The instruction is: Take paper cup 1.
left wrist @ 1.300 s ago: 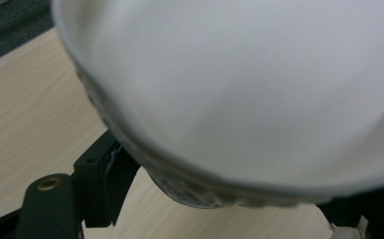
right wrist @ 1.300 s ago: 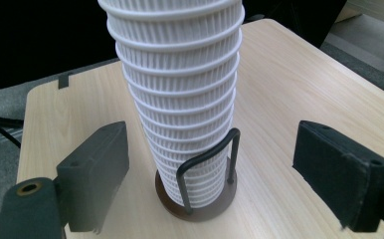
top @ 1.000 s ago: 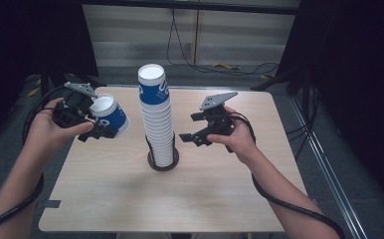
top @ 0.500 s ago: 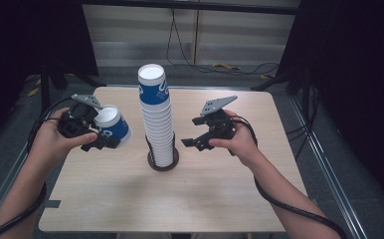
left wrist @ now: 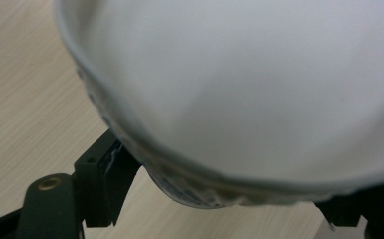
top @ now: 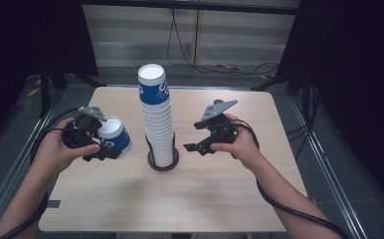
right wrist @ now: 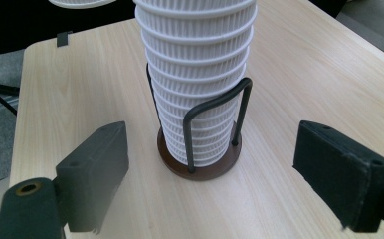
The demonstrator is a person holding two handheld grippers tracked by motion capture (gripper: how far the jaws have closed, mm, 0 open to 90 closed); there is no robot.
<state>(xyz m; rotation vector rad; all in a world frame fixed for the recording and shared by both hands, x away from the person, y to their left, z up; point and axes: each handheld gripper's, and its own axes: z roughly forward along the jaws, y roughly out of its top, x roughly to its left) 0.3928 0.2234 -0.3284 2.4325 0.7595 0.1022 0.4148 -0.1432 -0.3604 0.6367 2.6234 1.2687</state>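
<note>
Holding one cup (top: pixel 114 136) pulled off the stack (top: pixel 158 124), the left gripper (top: pixel 102 149) grips it just above the counter (top: pixel 130 199), still unplaced. Right gripper (top: pixel 198 140) waits, jaws spread, facing the stack's wire holder (right wrist: pixel 215 124); many cups remain.

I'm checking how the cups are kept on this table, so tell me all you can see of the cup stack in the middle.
The cup stack is a tall upright column of nested white paper cups with ribbed sides; the top cup bears a blue band with white print. It stands in a holder of dark bent wire on a round brown base, near the middle of the wooden table. Neither gripper touches it.
</note>
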